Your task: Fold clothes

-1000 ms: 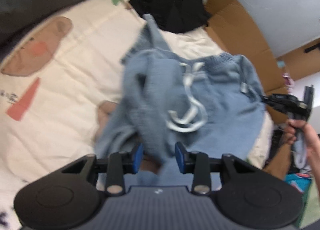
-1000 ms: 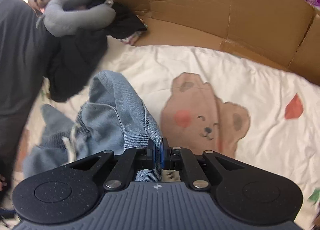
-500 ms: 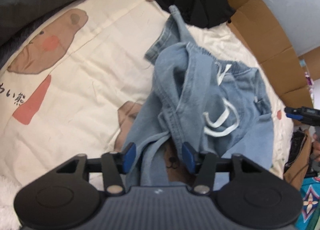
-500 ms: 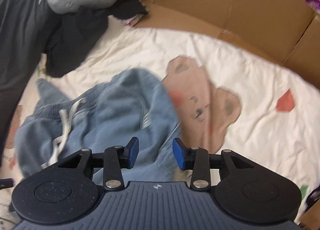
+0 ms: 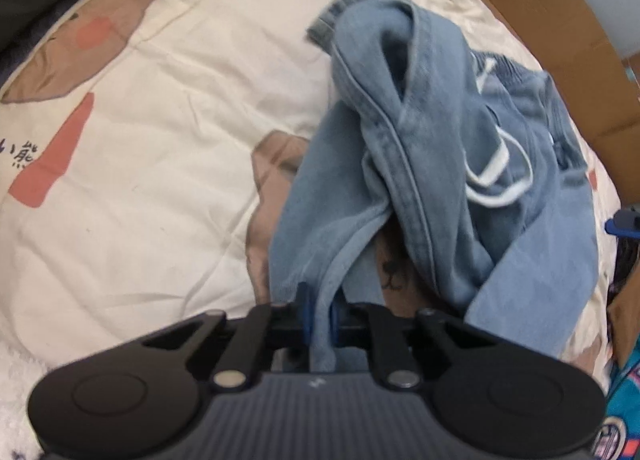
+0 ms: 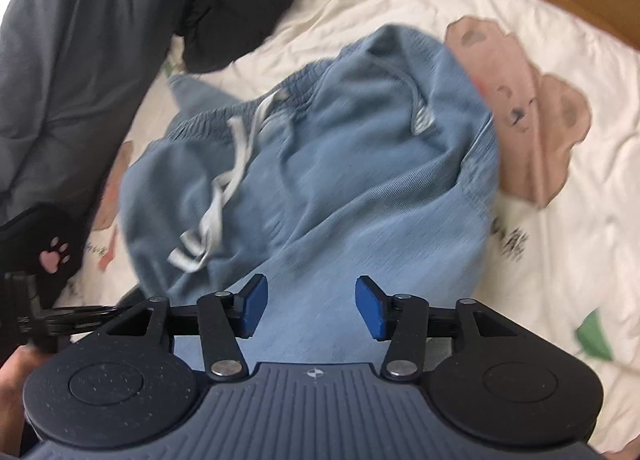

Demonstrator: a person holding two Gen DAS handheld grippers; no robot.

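A: Left wrist view: left gripper [image 5: 320, 318] pinched tight on a hem fold of the blue drawstring trousers [image 5: 432, 147], cloth running straight up from between the blue pads. Rest of garment heaped and twisted on the cream bear-print quilt [image 5: 160, 107], toward its far right side near the cardboard wall [image 5: 560, 31].

B: Right wrist view: right gripper [image 6: 311, 308] with jaws apart and opening, blue pads [image 6: 251, 306] poised above the trousers [image 6: 320, 163], nothing pinched between them. White drawstring [image 6: 224, 187] loose over the ribbed waistband. Dark clothes [image 6: 240, 11] piled at the quilt's [image 6: 560, 219] far left corner.

A: Handling, as judged: soft, light, limp knit; no stiffness to hold a shape; likely to sag and drag from a single pinch.

B: Best hold, probably: waistband or leg hem, where doubled cloth gives the pads some bulk. Drawstring to be avoided; liable to slip or pull through.

A: Stage, as judged: early; garment bunched, one leg twisted over the other, no flat fold made yet.
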